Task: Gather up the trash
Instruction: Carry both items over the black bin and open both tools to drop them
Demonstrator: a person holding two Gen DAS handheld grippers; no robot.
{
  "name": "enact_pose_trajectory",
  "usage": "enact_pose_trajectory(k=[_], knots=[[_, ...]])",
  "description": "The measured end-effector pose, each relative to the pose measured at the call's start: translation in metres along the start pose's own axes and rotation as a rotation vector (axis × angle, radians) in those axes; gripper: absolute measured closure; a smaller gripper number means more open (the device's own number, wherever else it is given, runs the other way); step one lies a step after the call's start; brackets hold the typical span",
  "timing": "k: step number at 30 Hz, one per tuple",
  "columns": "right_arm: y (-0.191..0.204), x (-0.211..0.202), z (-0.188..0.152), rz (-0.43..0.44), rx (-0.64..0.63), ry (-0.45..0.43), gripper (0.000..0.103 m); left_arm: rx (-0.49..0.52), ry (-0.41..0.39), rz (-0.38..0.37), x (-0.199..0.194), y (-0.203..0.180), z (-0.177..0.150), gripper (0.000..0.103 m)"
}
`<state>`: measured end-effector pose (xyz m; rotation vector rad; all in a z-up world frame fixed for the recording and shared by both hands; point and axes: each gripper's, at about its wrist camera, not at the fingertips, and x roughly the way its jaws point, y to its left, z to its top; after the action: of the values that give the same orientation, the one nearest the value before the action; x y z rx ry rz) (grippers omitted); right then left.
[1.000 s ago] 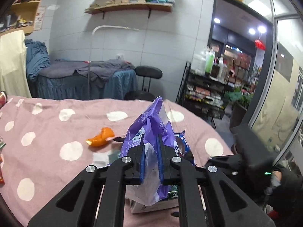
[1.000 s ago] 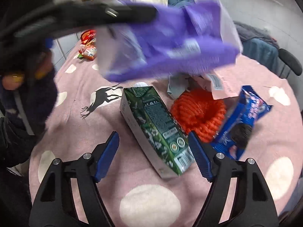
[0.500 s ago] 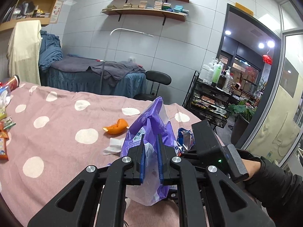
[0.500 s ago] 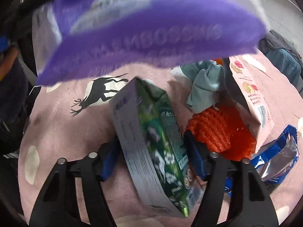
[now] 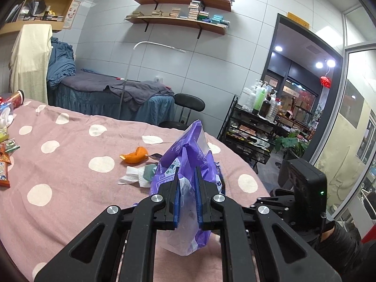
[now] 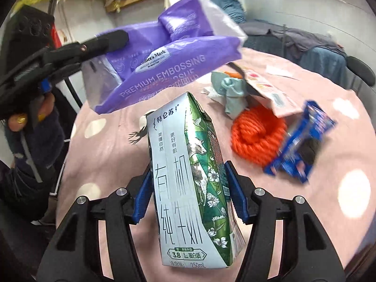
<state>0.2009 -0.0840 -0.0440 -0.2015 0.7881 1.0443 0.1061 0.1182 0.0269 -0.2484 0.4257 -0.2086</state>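
pink polka-dot bedcover [image 5: 70,171] fills the left wrist view, where my left gripper [image 5: 187,183] pinches the purple bag [image 5: 188,164] above it. right wrist view: my right gripper [image 6: 188,188] clamps the milk carton [image 6: 188,178], lifted just below the bag's mouth, orange rope coil [image 6: 256,138] beside.

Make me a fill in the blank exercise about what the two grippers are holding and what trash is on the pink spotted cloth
The left gripper is shut on a plastic bag whose colour is ____.
The right gripper holds a green and white ____ carton between its fingers.
Beside the blue wrapper on the pink cloth lies a coil of rope coloured ____.
In the left wrist view, the orange peel lies on the ____.

Missing words: purple; milk; orange; cloth
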Motion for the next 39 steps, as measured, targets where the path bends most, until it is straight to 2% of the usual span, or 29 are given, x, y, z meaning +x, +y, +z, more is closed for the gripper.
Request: enact_pose_trajectory(k=[4,11,24,31,34,39], knots=[[-0.006,-0.031,-0.016,-0.026,0.088,-0.082,0.044,0.012,0.003,-0.035,0.001,-0.016,-0.005,0.092],[-0.026,-0.090,-0.053,-0.124,0.250,-0.230,0.044,0.038,0.020,-0.107,0.011,-0.052,-0.013,0.092],[-0.069,-0.164,-0.130,-0.349,0.549,-0.408,0.044,0.084,0.107,-0.269,0.048,-0.119,-0.036,0.092],[-0.088,-0.178,-0.166,-0.536,0.674,-0.407,0.044,0.121,0.148,-0.317,0.064,-0.149,-0.045,0.092],[-0.103,-0.180,-0.182,-0.639,0.736,-0.375,0.044,0.128,0.164,-0.338,0.071,-0.159,-0.047,0.092],[-0.129,-0.178,-0.205,-0.708,0.846,-0.308,0.044,0.137,0.192,-0.363,0.079,-0.171,-0.052,0.092]])
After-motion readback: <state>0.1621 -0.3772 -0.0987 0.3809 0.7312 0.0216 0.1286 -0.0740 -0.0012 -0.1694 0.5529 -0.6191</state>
